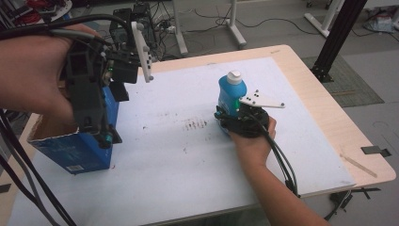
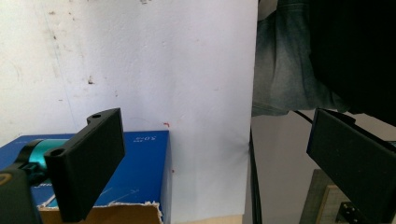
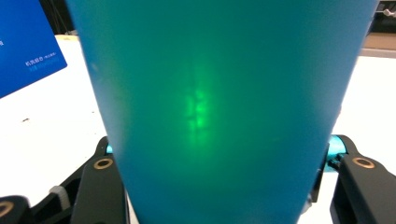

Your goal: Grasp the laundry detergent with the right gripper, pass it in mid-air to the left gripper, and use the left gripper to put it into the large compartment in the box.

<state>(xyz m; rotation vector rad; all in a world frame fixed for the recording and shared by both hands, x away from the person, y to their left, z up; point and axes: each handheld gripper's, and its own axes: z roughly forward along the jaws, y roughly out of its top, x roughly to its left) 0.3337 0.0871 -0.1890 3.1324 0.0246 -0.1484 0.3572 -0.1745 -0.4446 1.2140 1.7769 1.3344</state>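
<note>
Nearest the camera in the high view, at about nine o'clock, the left gripper hangs in a hand above the blue cardboard box. In the left gripper view its two black jaws stand far apart with nothing between them. The box top is torn open, and no bottle can be seen inside in these pictures.

Next, near the middle of the white table sheet, toward three o'clock, the right gripper sits low on the table. It has the blue bottle between its jaws. In the right gripper view the bottle is very big and close, with a green light glowing on it, and a black jaw sits at each side of it. The jaws look pressed against the bottle, so the grip seems made.

The bottle stands upright with its white cap on top. It is well apart from the box.

My guess is the bottle is meant to go into the box. So the grab looks done. Lifting it, carrying it over toward nine o'clock and putting it in are all left to do.

Farther off, at twelve o'clock, cables and metal stands lie on the floor.
</note>
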